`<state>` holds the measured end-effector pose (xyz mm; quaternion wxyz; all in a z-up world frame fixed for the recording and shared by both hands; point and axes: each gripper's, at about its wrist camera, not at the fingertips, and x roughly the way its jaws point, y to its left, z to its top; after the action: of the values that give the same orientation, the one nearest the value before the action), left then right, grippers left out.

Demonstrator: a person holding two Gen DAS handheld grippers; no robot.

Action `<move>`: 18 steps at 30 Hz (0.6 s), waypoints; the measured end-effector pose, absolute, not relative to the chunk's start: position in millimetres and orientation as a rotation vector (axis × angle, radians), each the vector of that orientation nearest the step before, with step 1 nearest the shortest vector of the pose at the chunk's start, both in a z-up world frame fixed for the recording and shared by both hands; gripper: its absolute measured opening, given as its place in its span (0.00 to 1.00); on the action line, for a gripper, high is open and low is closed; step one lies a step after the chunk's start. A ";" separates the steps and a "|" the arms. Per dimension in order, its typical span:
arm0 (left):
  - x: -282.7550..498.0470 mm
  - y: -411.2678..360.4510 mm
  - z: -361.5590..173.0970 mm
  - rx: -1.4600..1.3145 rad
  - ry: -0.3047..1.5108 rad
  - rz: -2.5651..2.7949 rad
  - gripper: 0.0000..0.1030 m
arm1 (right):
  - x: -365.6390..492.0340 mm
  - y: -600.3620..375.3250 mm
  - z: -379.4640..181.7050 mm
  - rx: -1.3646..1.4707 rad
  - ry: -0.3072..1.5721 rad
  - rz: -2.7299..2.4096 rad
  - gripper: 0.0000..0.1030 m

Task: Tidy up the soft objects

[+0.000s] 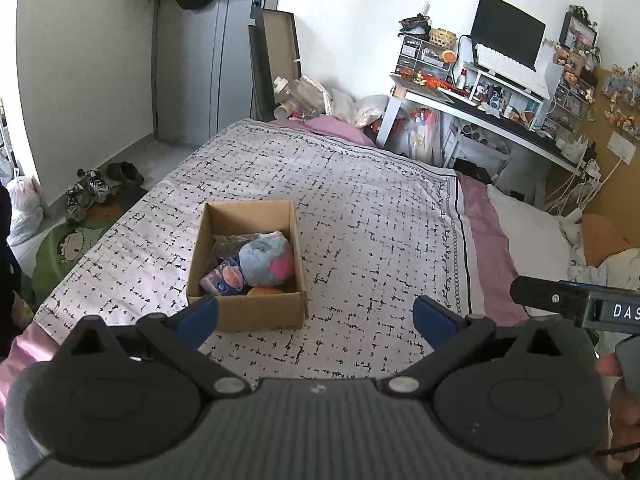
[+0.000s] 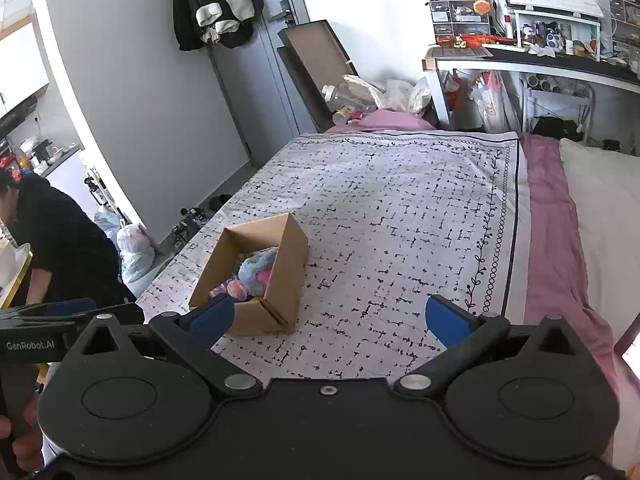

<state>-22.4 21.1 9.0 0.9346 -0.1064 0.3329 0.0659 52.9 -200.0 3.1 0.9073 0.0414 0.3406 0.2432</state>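
The open brown box point(image 1: 244, 312) is plain corrugated cardboard, matt and unprinted, its cut edges showing the fluted layer. Inside it, the pale blue and pink plush toy point(image 1: 266, 260) has a fuzzy, fleecy pile, and the small purple and orange packet point(image 1: 224, 278) beside it looks like glossy printed film. The white bedspread with black dashes point(image 1: 360, 220) is smooth woven cloth, matt, lying over a pink cotton-like sheet point(image 1: 492, 248). The left gripper point(image 1: 316, 316) and the right gripper point(image 2: 332, 316) are matt black plastic with ribbed housings, bright metal pivot pins, and blue rubbery finger pads point(image 2: 444, 322). The grey door point(image 1: 216, 60) looks smoothly painted with a faint sheen.
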 end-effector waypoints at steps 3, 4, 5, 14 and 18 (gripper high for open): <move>-23.4 21.2 7.9 -0.223 0.686 0.133 0.99 | 51.7 -198.8 2.8 0.077 0.703 0.503 1.00; -23.7 21.4 7.4 -0.226 0.688 0.134 0.99 | 51.3 -198.4 2.6 0.075 0.703 0.504 1.00; -24.1 21.8 6.9 -0.228 0.689 0.134 0.99 | 50.7 -197.9 2.5 0.073 0.703 0.505 1.00; -27.1 24.7 5.3 -0.243 0.699 0.137 0.99 | 47.8 -193.1 -0.6 0.061 0.718 0.512 1.00; -27.3 25.7 4.8 -0.244 0.700 0.137 0.99 | 47.6 -192.2 -1.4 0.053 0.723 0.503 1.00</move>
<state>-27.3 25.7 4.8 0.9298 -0.1194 0.3416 0.0671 47.6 -192.2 -1.4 0.9043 0.0258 0.3498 0.2434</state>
